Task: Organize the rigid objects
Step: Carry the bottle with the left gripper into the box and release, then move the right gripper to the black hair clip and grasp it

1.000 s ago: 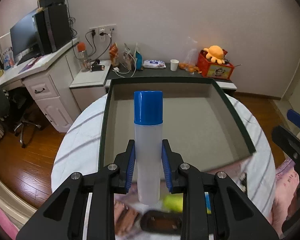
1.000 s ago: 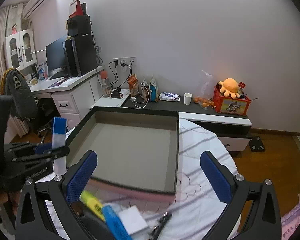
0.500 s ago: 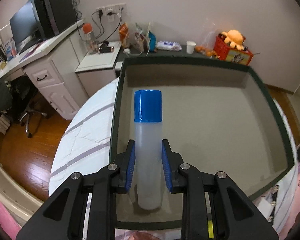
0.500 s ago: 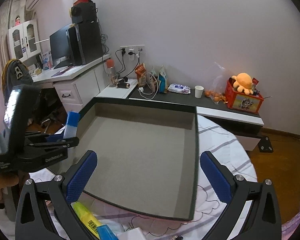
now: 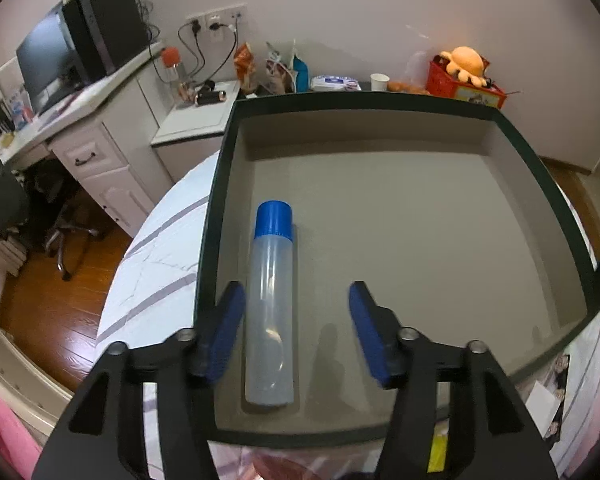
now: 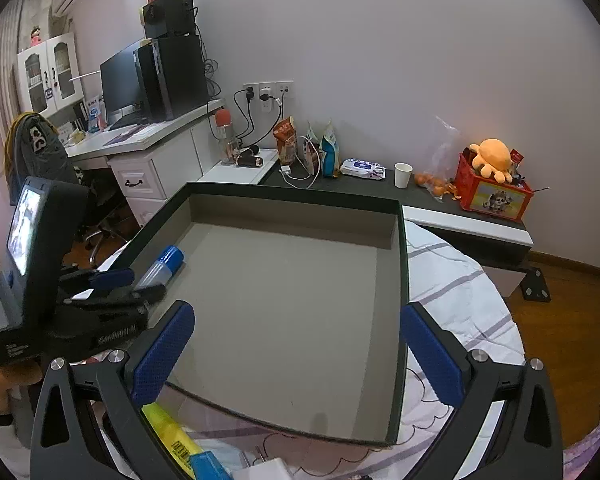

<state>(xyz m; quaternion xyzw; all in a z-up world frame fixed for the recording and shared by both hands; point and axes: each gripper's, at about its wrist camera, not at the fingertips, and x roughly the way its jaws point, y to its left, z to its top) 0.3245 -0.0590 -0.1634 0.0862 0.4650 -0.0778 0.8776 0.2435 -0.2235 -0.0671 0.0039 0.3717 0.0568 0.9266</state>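
**Already one bottle down, the rest still waiting outside the box**

So far the only thing inside the box [image 5: 540,184] is the blue-capped bottle [image 5: 270,312], lying on its side on the floor of the box close to the wall on the left gripper's side, cap pointing away from the tool. The remainder of the floor ahead of both tools shows bare. Below the right gripper [image 6: 300,354], outside the near rim, a yellow item [image 6: 168,432], a blue item [image 6: 210,466] and a white item [image 6: 268,470] lie on the bedding, so most of the sorting looks undone; what else waits there I cannot tell.

The left gripper [image 5: 296,324] sits directly over the bottle with its jaws opening, about halfway spread. The bottle lies between the pads [image 5: 226,328] but nearer the left one; it seems to rest on the box floor, not in a grip.

The right gripper hangs above the near edge of the box, jaws wide apart, holding nothing and touching nothing.
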